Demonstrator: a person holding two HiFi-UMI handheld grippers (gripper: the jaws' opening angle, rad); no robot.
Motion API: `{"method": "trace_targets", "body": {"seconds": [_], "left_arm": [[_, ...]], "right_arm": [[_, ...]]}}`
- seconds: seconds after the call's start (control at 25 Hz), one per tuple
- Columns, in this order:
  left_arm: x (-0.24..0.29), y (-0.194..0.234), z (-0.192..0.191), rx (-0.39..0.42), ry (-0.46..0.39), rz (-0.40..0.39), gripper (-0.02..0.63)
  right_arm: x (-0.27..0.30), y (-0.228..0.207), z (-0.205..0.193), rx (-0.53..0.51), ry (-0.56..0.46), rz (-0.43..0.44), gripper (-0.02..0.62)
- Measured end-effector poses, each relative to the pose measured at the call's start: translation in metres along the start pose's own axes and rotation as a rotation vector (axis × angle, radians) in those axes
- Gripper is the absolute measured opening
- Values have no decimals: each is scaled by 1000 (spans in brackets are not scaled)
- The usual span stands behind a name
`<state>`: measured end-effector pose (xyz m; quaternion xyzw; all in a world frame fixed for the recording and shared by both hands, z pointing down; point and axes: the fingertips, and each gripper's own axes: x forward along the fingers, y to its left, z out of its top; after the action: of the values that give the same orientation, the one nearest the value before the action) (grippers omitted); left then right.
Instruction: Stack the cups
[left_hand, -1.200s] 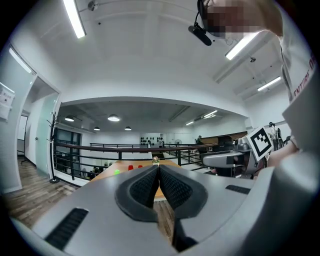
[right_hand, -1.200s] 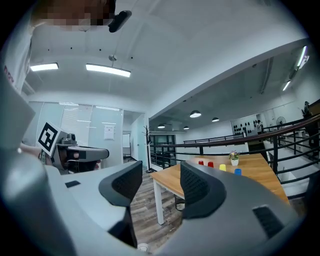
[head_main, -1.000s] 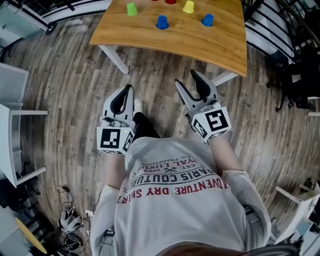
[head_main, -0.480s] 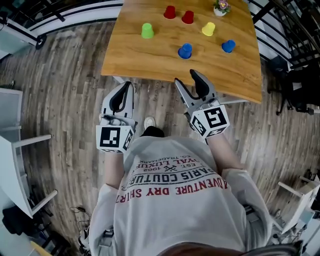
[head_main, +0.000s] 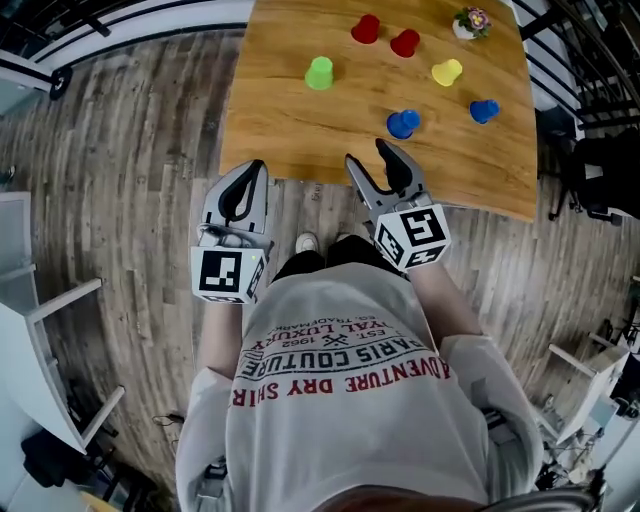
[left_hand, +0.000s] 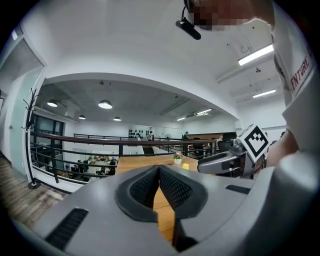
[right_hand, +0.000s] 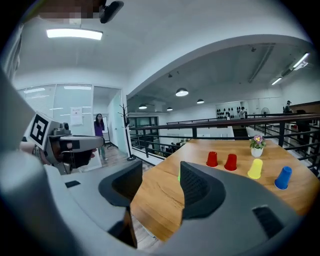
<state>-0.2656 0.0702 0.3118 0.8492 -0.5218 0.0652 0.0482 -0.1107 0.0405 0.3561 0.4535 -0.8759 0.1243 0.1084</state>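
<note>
Both tools are held at the near edge of the counter (head_main: 280, 130); no cup is touched.

Left tool (head_main: 257, 168): jaws together, nothing between them.

Right tool (head_main: 368, 154): jaws apart and empty, only bare counter showing between them.

Six cups stand apart on the counter, none stacked. The near blue cup (head_main: 403, 123) is just ahead of the right tool. Beyond it are the far blue cup (head_main: 484, 110), the yellow cup (head_main: 446, 72) and the green cup (head_main: 319, 72). Two red cups (head_main: 366, 28) stand close together at the far side, near a small flower pot (head_main: 472, 22). All appear to stand mouth down.

Assessment: the step in hand is the reach. The left tool needs opening before it arrives. The near blue cup is the sensible first pick for the right tool. Grip its wall lightly, since such cups look light and liable to squash or skid. Lift it clear, then lower it squarely over its fellow. Keep clear of the flower pot.
</note>
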Motion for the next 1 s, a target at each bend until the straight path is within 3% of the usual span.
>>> {"method": "trace_targets", "body": {"seconds": [0.44,1.0], "left_arm": [[79,52,-9,4,49,-16,17],[162,98,-49,-124,141,-17,17]], "right_arm": [[125,-50,-28,58,134,-32,235],[230,-86,-71,55,286,-57,299]]}}
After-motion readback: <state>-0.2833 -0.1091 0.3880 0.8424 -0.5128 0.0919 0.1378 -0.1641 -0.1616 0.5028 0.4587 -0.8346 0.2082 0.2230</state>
